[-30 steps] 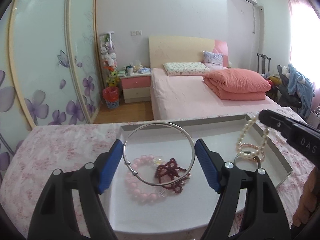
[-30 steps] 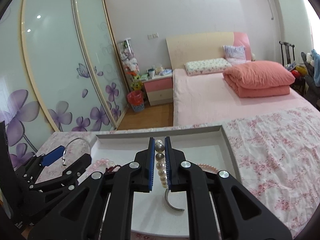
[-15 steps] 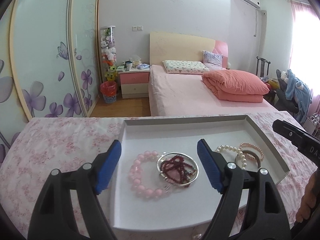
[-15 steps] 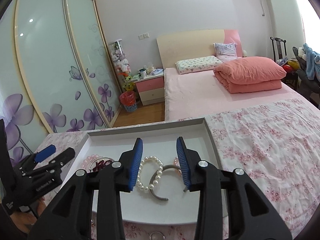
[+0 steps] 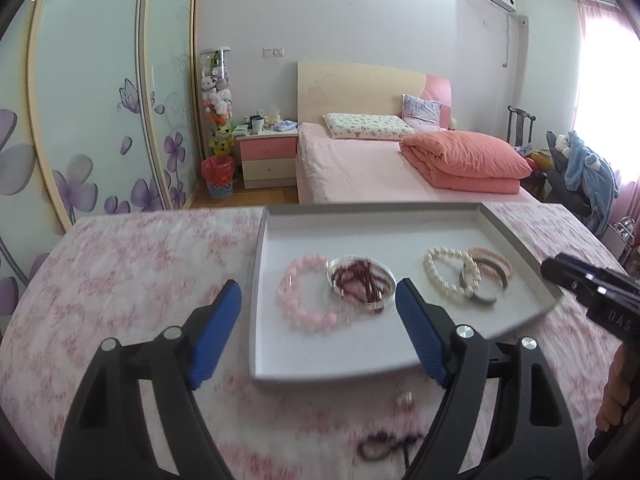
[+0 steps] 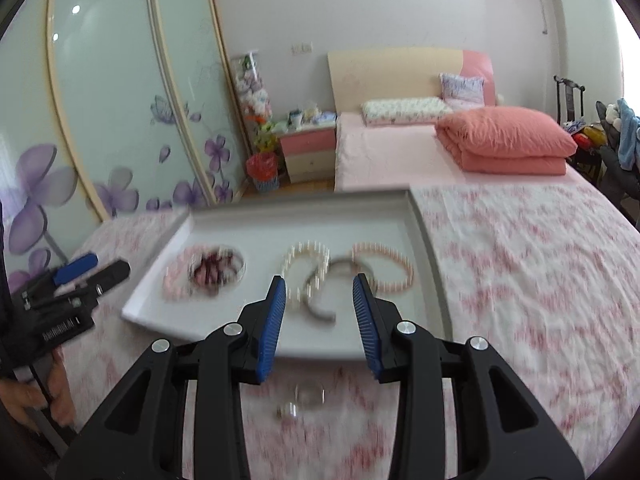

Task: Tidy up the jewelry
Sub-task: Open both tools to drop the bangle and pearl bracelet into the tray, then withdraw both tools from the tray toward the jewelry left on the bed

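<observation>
A white tray on a pink floral cloth holds a pink bead bracelet, a silver bangle over dark red beads, a white pearl bracelet, a small pink pearl bracelet and a grey open bangle. My left gripper is open and empty, pulled back before the tray's front left. My right gripper is open and empty above the tray's front edge. A ring with a pearl and a dark chain lie on the cloth in front.
The cloth-covered table extends right of the tray. Behind it stand a pink bed, a nightstand, sliding wardrobe doors and a chair with clothes.
Both grippers opened: the left let the silver bangle down over the red beads, the right let the pearl bracelet down in the tray. Both then drew back toward the tray's front.
</observation>
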`<state>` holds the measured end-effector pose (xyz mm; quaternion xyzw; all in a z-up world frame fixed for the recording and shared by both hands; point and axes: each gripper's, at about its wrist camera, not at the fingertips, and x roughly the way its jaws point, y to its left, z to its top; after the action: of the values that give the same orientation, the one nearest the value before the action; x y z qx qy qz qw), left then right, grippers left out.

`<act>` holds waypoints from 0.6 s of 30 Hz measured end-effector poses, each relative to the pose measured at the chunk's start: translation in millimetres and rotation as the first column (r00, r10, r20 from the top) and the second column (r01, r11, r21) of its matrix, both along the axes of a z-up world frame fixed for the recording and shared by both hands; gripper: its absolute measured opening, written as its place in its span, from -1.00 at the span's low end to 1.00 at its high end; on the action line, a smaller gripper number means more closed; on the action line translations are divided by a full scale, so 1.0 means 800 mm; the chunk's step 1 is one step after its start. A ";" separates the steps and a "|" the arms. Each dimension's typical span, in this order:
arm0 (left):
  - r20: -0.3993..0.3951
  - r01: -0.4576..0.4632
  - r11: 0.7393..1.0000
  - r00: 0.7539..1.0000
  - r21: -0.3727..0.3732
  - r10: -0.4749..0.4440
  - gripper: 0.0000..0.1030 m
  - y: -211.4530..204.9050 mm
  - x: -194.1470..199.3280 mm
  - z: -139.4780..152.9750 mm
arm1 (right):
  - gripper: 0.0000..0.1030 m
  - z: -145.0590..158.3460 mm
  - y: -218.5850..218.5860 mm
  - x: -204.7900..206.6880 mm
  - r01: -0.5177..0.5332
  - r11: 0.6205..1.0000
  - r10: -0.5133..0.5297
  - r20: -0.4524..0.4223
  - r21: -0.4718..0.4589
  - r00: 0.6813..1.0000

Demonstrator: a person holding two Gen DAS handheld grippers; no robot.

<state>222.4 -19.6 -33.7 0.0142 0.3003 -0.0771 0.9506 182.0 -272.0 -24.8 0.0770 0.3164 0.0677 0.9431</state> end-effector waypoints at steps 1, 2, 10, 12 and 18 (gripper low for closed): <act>-0.008 0.006 1.000 1.000 -0.003 -0.006 0.50 0.003 -0.007 -0.003 | -0.29 -0.006 0.001 -0.006 -0.011 1.000 0.011 -0.022 -0.003 1.000; -0.014 0.011 1.000 1.000 -0.005 -0.011 0.50 0.005 -0.014 -0.007 | -0.29 -0.011 0.003 -0.013 -0.022 1.000 0.022 -0.041 -0.005 0.999; -0.050 0.021 1.000 0.999 -0.002 -0.021 0.50 0.021 -0.046 -0.026 | -0.30 -0.051 0.031 -0.041 -0.112 0.993 0.104 -0.192 -0.029 0.976; -0.054 0.014 1.000 0.998 -0.008 -0.015 0.50 0.025 -0.048 -0.027 | -0.33 -0.059 0.038 -0.041 -0.121 0.992 0.110 -0.217 -0.037 0.970; -0.058 -0.013 1.000 0.998 -0.022 0.012 0.50 0.038 -0.048 -0.027 | -0.39 -0.065 0.049 -0.029 -0.091 0.995 0.077 -0.236 -0.047 0.969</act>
<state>183.8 11.2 -54.9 -0.0004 0.3267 -0.0747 0.9422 158.9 -233.2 -76.5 0.0438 0.4302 0.0890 0.8973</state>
